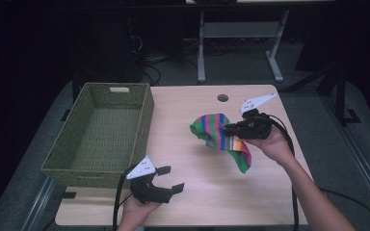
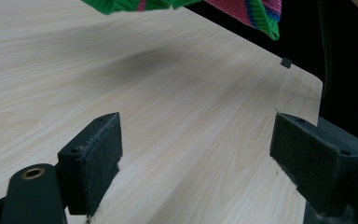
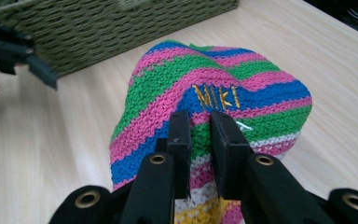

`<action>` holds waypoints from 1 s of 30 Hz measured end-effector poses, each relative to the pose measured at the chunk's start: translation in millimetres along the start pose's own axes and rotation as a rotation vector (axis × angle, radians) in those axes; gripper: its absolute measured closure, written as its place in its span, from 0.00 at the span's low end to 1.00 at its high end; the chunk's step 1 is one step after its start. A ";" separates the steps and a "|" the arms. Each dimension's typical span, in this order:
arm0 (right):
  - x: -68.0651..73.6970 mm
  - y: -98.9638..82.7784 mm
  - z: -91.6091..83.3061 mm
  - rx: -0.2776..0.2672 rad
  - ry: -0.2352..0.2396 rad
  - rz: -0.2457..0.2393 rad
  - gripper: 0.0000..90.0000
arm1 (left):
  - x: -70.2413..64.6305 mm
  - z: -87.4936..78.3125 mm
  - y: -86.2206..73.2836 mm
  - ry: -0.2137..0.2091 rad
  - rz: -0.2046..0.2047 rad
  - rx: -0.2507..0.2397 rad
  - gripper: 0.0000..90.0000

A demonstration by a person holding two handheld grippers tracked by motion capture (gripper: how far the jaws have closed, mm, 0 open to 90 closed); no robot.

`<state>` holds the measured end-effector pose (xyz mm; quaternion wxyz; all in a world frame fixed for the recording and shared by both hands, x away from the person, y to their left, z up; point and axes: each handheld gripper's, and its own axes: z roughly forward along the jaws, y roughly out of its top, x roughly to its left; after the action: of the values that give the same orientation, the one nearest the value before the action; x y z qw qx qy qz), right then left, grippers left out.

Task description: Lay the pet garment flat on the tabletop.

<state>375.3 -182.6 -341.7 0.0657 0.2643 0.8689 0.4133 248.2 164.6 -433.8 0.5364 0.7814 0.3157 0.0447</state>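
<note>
A striped knitted cloth (image 1: 218,134) in green, pink and blue hangs above the right half of the wooden table (image 1: 188,192). My right gripper (image 1: 227,129) is shut on a fold of it. In the right gripper view the pads pinch the knit (image 3: 214,88) just below gold stitched letters. Near the table's front edge, my left gripper (image 1: 171,179) stands open with nothing between its fingers. Its view looks along the bare tabletop (image 2: 168,107), with the cloth's lower edge (image 2: 256,11) hanging at the top.
A green woven basket (image 1: 67,161) stands on the left half of the table; its inside looks bare. A round cable hole (image 1: 222,97) sits near the far edge. Beyond the table are a dark floor and desk legs (image 1: 201,48).
</note>
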 end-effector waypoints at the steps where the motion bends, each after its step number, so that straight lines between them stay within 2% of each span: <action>1: 3.8 -1.6 -0.7 0.001 0.009 -0.008 0.87 | 0.1 -0.1 -0.1 -0.001 0.000 -0.001 0.18; 10: 25.9 -18.4 -0.7 0.005 0.043 -0.038 0.87 | -0.8 -1.8 0.2 0.002 0.010 -0.003 0.18; 17: 32.8 -29.1 1.4 -0.002 0.071 -0.038 0.87 | -1.1 -2.4 0.0 0.001 0.003 -0.008 0.18; 21: 40.5 -36.6 6.7 0.009 0.097 -0.055 0.87 | -0.7 -2.5 0.2 0.000 0.007 -0.007 0.18; 22: 41.9 -38.1 8.1 0.014 0.104 -0.058 0.87 | -0.1 -2.8 0.3 0.001 0.019 -0.003 0.18; 30: 48.0 -52.3 22.4 0.041 0.174 -0.085 0.87 | -0.9 -2.3 -0.2 -0.002 0.004 -0.004 0.18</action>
<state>320.6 -169.7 -390.6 0.0023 0.1914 0.8900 0.4138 246.5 165.9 -432.7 0.5384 0.7809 0.3133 0.0458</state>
